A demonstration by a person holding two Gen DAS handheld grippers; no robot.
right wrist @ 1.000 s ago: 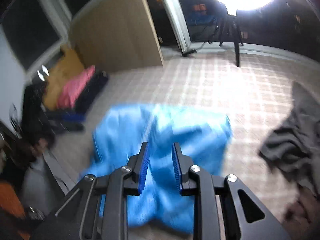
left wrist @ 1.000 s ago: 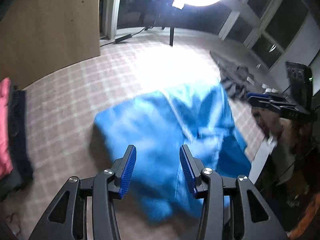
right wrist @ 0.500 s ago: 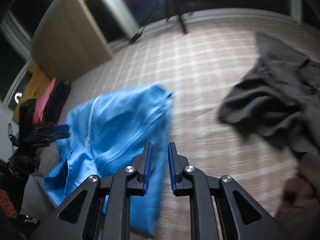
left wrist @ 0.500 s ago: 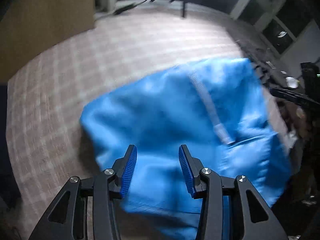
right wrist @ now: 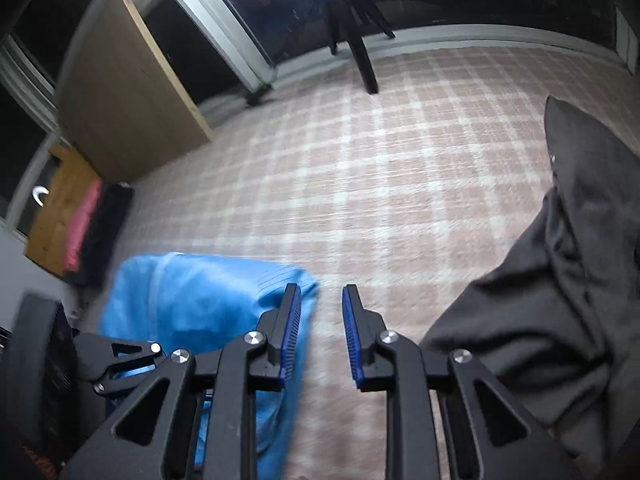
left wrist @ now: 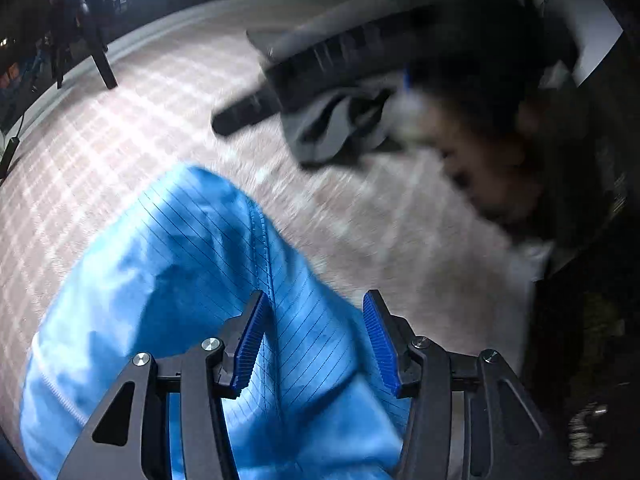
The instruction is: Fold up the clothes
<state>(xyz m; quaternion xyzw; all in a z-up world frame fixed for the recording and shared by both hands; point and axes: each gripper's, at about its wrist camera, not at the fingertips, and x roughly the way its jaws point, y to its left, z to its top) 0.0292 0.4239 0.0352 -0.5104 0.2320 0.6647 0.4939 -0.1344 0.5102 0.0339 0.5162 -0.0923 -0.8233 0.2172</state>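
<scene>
Down on the plaid carpet (left wrist: pixel 168 92), seen from the left wrist view, the blue garment (left wrist: pixel 168 288) lies bunched in the lower left, thin dark stripes running across its cloth and a stitched seam climbing toward its far corner. The left gripper (left wrist: pixel 316 340) hangs over it with its jaws wide apart, the ribbed blue pads (left wrist: pixel 250 344) gripping nothing, though the left pad sits right at the seam and I cannot tell whether it brushes the fabric. Beyond, in heavy blur, the right gripper (left wrist: pixel 256 108) reaches across the upper middle with a fold of grey cloth (left wrist: pixel 336 128) hanging just beside it; whether it pinches that cloth is lost in the smear. A dark tripod leg (left wrist: pixel 102 64) stands at the upper left.

From the right wrist view, the right gripper (right wrist: pixel 320 336) has its jaws apart too, bare carpet (right wrist: pixel 380 184) showing between the pads. The blue garment (right wrist: pixel 192 304) lies to the left, its near edge running under the left finger (right wrist: pixel 290 332). Part of the left gripper (right wrist: pixel 120 360) shows at the lower left, against the blue cloth. A crumpled dark grey garment (right wrist: pixel 552 312) fills the right side, apart from the blue one. Farther off stand a wooden panel (right wrist: pixel 128 100), a pink and black stack of clothes (right wrist: pixel 88 224) near the wall, and the tripod's legs (right wrist: pixel 362 56) by the window.
</scene>
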